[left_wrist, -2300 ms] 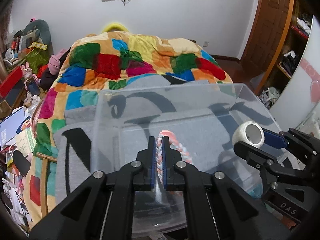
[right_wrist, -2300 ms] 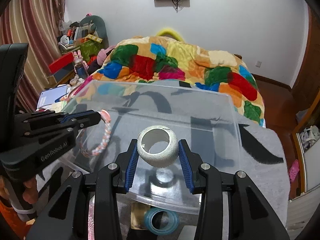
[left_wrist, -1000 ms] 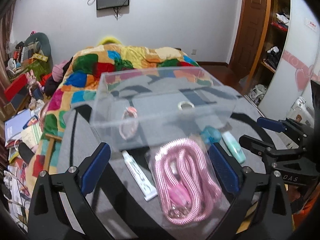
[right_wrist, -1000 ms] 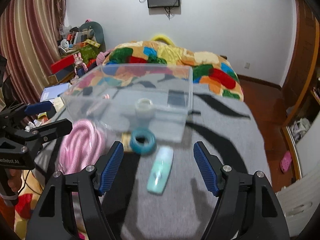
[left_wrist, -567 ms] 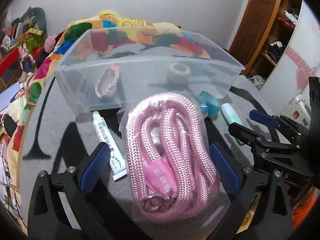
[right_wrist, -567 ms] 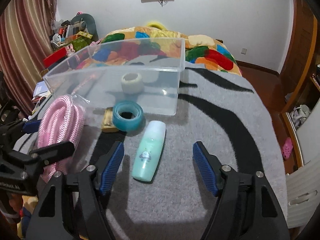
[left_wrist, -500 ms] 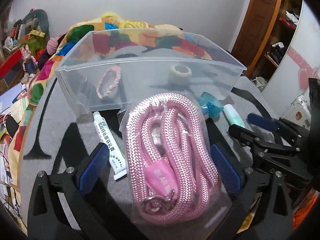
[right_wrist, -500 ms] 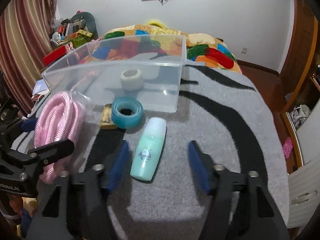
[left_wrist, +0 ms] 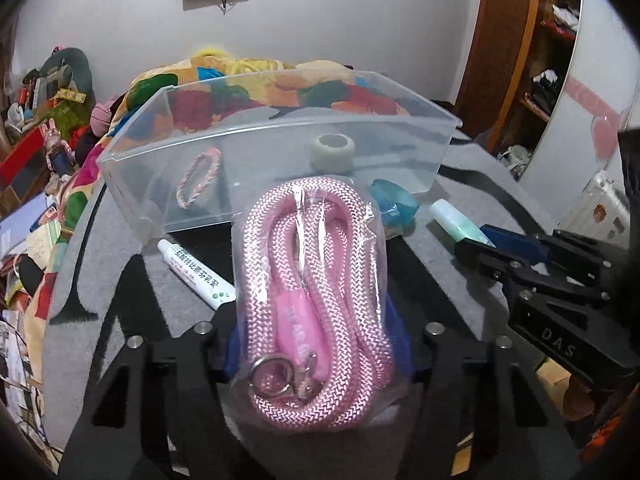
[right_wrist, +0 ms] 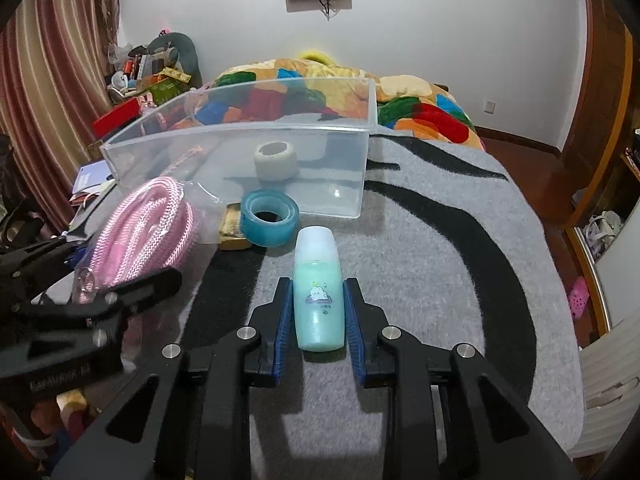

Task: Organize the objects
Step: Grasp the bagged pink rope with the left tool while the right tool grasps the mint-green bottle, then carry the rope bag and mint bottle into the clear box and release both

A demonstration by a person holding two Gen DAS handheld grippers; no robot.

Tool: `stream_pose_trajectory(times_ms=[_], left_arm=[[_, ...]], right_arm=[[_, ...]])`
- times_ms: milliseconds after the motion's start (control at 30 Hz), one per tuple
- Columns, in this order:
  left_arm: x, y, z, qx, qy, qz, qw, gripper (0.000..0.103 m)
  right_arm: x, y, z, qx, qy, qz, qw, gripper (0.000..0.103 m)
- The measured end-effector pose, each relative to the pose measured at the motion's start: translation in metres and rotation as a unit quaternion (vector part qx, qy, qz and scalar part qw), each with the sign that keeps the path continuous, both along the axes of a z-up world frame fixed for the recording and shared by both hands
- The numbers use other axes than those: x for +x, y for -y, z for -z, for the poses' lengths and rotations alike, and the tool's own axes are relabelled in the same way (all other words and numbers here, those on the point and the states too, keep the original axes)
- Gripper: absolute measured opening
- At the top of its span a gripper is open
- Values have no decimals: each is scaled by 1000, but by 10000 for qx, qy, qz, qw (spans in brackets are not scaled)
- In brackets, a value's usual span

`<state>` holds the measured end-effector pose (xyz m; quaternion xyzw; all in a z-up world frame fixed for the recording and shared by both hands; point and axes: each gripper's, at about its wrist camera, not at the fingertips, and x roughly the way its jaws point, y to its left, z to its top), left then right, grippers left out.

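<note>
A: What worries you here?

B: Mostly the left gripper (left_wrist: 316, 344). Its fingers are pressed against the sides of the bagged pink rope (left_wrist: 316, 300), but the bag is slick clear plastic and the coil inside is soft. If the grip catches only film, I'd expect the coil to sag or slide out on the way to the clear bin (left_wrist: 276, 128).

A: And the right side?

B: The right gripper (right_wrist: 318, 330) has its fingers closed in on the mint-green bottle (right_wrist: 318, 300), one blue pad on each flank. The bottle is smooth and rounded and is held near its base, so it could pivot or squirt forward if squeezed harder or swung fast.

A: Anything in the way?

B: The blue tape roll (right_wrist: 270, 218) sits just beyond the bottle's cap, touching a small yellowish packet (right_wrist: 232, 230), both right against the bin's front wall. A low lift could knock them.

A: How does the bottle look?

B: Pale translucent cap, green body, a little cloud print, lying flat on the grey-and-black rug (right_wrist: 440, 260). The bin already holds a white tape roll (right_wrist: 276, 160) and a braided bracelet (left_wrist: 199, 176); a white tube (left_wrist: 196, 272) lies outside beside the rope.
</note>
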<state>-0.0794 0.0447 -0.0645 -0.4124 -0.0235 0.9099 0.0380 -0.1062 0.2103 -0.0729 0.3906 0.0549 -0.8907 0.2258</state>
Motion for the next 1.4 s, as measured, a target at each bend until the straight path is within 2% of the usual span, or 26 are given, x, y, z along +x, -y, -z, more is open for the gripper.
stream_pose_trajectory(times_ms=[133, 400, 767, 867, 1067, 1233, 1400], left_arm=[[9, 11, -10, 146, -125, -69, 9998, 49], [29, 35, -52, 404, -659, -213, 9968, 48], [9, 70, -98, 726, -1118, -327, 9905, 48], [-6, 73, -98, 710, -1123, -375, 9904, 48], [-48, 75, -91, 678, -887, -404, 9929, 48], [-77, 68, -88, 515, -801, -406, 9946, 48], [-111, 60, -81, 570, -584, -337, 9961, 48]], right_arm=[[5, -1, -10, -95, -115, -10, 9999, 23], [8, -4, -38, -350, -407, -22, 9986, 23], [-4, 11, -81, -547, -950, -75, 9939, 23], [-11, 18, -89, -661, -1028, -40, 9925, 23], [-26, 33, -92, -768, -1065, -43, 9913, 23], [-52, 48, -83, -562, -976, -41, 9936, 23], [-82, 59, -68, -305, -757, -15, 9967, 23]])
